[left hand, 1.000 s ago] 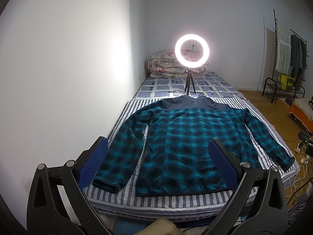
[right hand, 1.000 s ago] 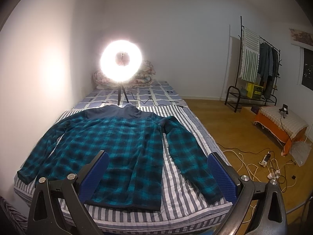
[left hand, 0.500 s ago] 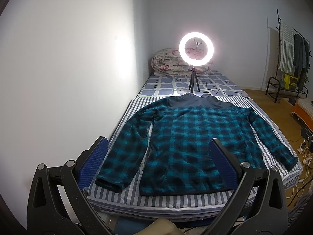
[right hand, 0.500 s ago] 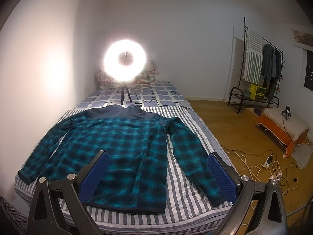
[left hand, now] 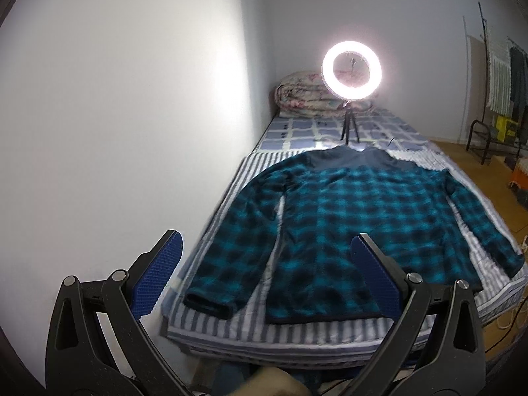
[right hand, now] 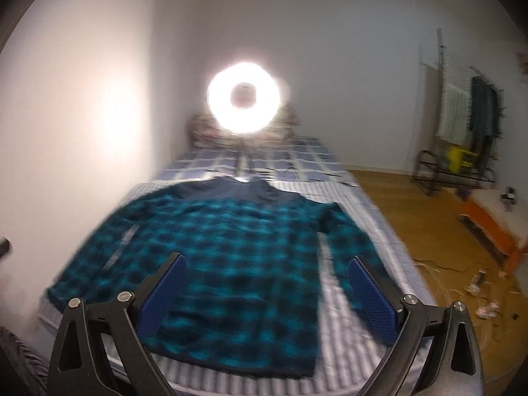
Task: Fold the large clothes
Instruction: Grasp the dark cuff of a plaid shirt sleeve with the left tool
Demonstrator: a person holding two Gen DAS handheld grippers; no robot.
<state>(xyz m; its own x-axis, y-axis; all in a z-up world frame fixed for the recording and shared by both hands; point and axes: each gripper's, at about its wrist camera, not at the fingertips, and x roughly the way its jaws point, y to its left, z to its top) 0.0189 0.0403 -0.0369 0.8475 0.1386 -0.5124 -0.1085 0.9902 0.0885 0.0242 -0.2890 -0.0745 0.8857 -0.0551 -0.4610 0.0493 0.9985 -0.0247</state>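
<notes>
Shirt (left hand: 356,217), teal plaid, lies flat on the striped bed (left hand: 297,330), sleeves spread out, hem at the near edge. Ring light (left hand: 352,70) on a tripod stands past the collar. Left gripper (left hand: 264,277) and right gripper (right hand: 265,292): both spread wide, holding nothing, above the hem, clear of the fabric.
</notes>
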